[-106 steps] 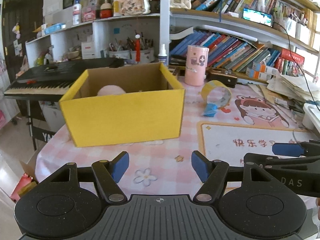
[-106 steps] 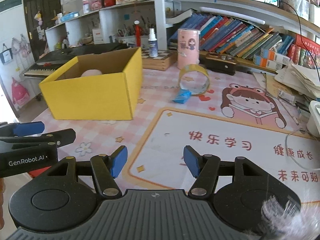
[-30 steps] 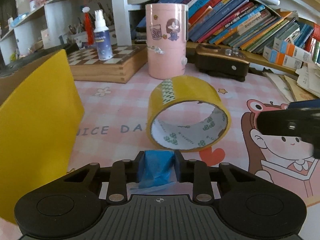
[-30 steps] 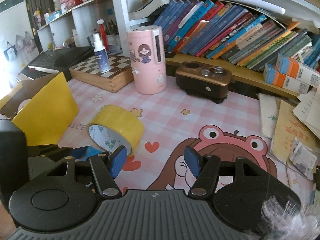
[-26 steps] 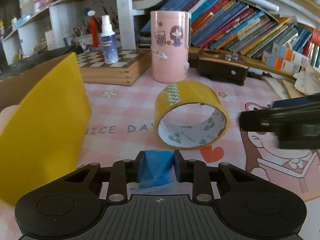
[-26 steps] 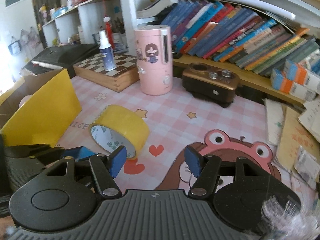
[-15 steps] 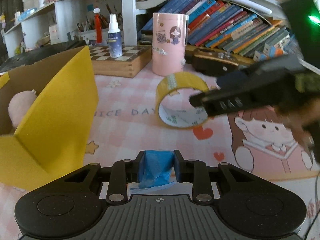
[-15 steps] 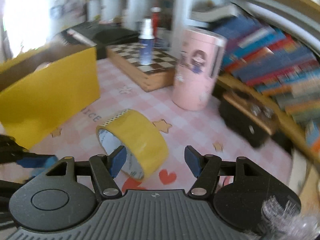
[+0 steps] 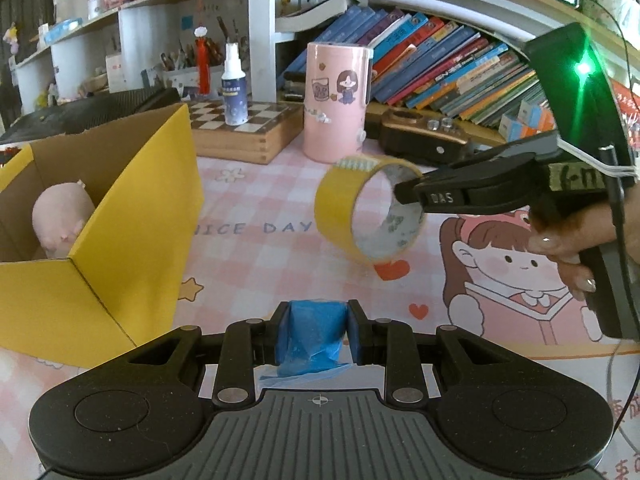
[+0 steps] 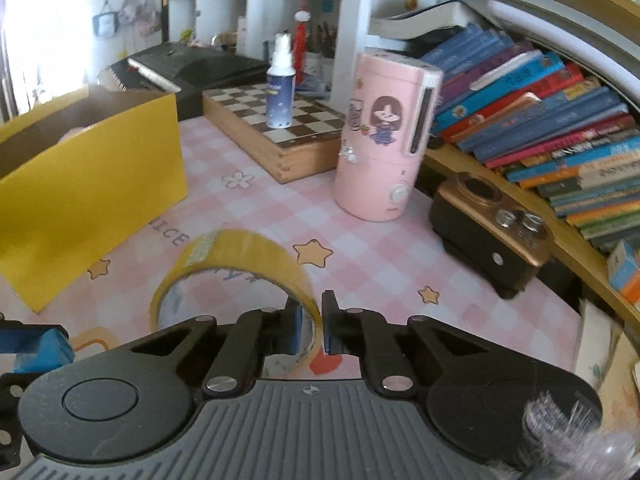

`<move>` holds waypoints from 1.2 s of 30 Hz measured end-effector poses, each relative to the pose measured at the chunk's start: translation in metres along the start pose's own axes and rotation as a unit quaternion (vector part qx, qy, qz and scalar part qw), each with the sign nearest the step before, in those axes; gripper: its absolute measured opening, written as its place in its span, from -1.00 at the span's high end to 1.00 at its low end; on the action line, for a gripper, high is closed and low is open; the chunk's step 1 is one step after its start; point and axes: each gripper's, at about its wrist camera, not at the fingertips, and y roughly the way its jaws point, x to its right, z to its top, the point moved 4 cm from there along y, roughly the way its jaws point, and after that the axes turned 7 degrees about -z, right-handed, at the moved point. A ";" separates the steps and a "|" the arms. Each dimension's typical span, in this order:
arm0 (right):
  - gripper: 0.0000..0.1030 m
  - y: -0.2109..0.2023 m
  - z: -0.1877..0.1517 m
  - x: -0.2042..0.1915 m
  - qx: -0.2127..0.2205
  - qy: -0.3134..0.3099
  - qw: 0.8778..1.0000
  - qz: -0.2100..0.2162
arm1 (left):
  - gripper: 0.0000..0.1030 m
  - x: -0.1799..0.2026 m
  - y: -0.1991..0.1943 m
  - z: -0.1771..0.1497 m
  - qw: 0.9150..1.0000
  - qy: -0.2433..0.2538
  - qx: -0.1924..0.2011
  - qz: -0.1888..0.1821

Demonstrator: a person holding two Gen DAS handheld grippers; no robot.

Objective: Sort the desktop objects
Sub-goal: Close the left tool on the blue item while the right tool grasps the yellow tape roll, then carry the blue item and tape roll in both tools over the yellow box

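The right gripper (image 10: 311, 326) hides part of the yellow tape roll (image 10: 244, 256), its jaws just closed on the roll's wall; the roll, earlier resting on the mat, now looks lifted; the left gripper (image 9: 316, 332) still pinches a blue packet (image 9: 314, 336) near the yellow box (image 9: 132, 216)

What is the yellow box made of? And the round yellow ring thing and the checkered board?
Yellow box: looks like cardboard, with a plain brown inside, folded corner and matte yellow outside.
Tape roll: probably plastic packing tape, its yellow band smooth and slightly shiny, on what may be a printed paper core.
Chessboard box: apparently wood, with visible grain and finger joints at its corner.
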 end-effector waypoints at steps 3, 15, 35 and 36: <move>0.87 -0.014 -0.003 0.004 0.005 0.025 1.000 -0.004 | 0.49 0.001 -0.006 -0.002 1.000 -0.001 0.004 -0.005; 0.87 -0.070 -0.029 0.001 -0.001 0.099 0.995 -0.031 | 0.49 -0.007 -0.033 -0.014 1.000 -0.010 0.021 -0.019; 0.87 -0.129 -0.062 -0.065 -0.046 0.174 0.983 -0.037 | 0.50 -0.047 -0.087 -0.034 0.997 -0.001 0.047 -0.053; 0.87 -0.129 -0.063 -0.070 -0.049 0.178 0.982 -0.036 | 0.50 -0.051 -0.090 -0.036 0.997 -0.001 0.047 -0.054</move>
